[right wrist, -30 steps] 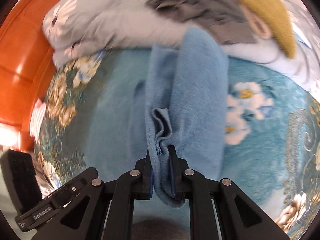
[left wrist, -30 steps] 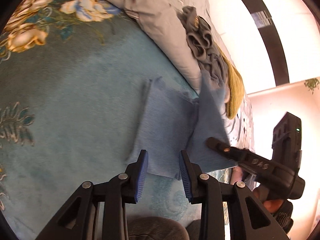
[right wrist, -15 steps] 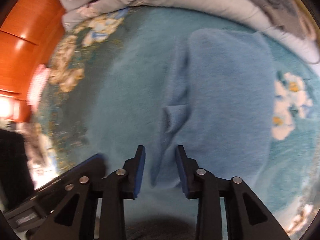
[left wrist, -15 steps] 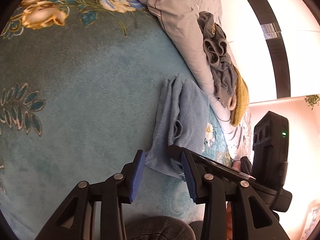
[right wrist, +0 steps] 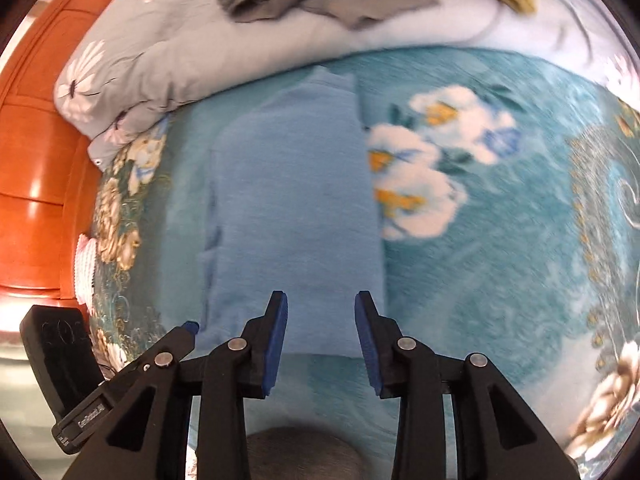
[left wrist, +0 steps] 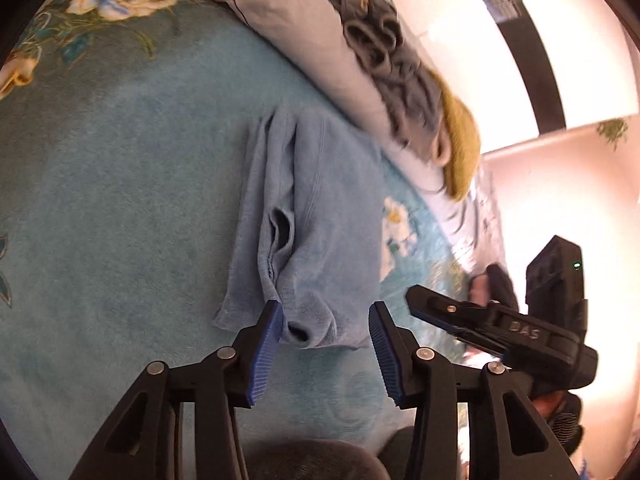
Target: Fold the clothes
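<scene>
A light blue garment (left wrist: pixel 308 216) lies folded into a long strip on the teal floral blanket (left wrist: pixel 120 200); the right wrist view shows the same garment (right wrist: pixel 296 216) flat and smooth. My left gripper (left wrist: pixel 326 314) is open, its blue pads either side of the garment's rumpled near end, just above it. My right gripper (right wrist: pixel 321 312) is open too, over the near edge of the garment, holding nothing. In the left wrist view the right gripper (left wrist: pixel 436 308) reaches in from the right, beside the garment.
A grey flowered quilt (right wrist: pixel 168 56) is bunched along the far side of the blanket. On it lie a crumpled grey garment (left wrist: pixel 384 52) and a mustard knitted one (left wrist: pixel 460 152). An orange wooden headboard (right wrist: pixel 32 140) stands at the left.
My right gripper was shut on the blue garment's flap, laid it over to the left, opened and drew back. The garment now lies folded flat. My left gripper stayed open.
</scene>
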A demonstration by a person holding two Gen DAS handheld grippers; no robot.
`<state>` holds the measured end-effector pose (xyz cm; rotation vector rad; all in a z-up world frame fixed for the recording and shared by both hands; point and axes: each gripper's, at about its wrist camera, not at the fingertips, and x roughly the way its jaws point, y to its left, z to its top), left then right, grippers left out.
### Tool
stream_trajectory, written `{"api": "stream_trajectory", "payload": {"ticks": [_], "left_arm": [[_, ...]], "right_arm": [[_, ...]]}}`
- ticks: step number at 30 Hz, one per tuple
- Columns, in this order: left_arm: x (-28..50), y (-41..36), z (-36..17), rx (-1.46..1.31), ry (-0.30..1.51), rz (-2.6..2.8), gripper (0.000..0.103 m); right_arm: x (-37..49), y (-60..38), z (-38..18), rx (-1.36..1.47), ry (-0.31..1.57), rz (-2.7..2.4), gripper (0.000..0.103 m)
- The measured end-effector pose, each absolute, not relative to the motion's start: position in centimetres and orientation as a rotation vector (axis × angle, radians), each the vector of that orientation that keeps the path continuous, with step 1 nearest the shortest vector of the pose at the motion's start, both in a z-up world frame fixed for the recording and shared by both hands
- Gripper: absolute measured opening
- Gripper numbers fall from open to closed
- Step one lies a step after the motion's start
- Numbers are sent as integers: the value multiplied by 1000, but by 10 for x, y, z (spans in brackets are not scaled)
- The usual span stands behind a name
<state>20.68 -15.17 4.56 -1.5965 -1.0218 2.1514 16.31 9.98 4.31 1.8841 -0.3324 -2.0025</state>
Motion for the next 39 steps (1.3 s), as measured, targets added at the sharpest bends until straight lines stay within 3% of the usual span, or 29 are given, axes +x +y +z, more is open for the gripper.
{"api": "stream_trajectory", "payload": {"ticks": [2,4,5,18,21,27,28,30,31,32,39], "left_arm": [[208,-151,39,-1605,-1027,2155,43],[210,-153,34,-1625,-1010,2178,20],[211,-155,31,-1638,-1003,2187,17],[217,-170,-12,-1698,-1112,2088,18],[218,-172,-16,-1691,-1134,2066,18],[214,-170,-21,-1694,-1120,2055,18],[214,-171,-22,-1694,-1121,2052,18],[213,-172,-23,-1694,-1125,2047,18],[213,-173,-24,-1692,-1128,2046,18],[214,-174,-24,-1691,-1130,2044,18],[216,-178,-26,-1679,-1148,2032,17]], "right_arm": [[163,101,43,1881,-335,-1992,36],[162,102,43,1878,-336,-1981,36],[159,97,44,1867,-320,-1974,36],[85,-16,53,1731,-8,-1974,36],[71,-35,44,1739,44,-1972,44],[64,-57,21,1784,198,-1950,44],[64,-57,18,1787,207,-1952,43],[65,-56,14,1792,226,-1956,29],[65,-55,12,1800,229,-1948,13],[65,-55,12,1801,224,-1939,8],[58,-56,37,1719,95,-1920,2]]}}
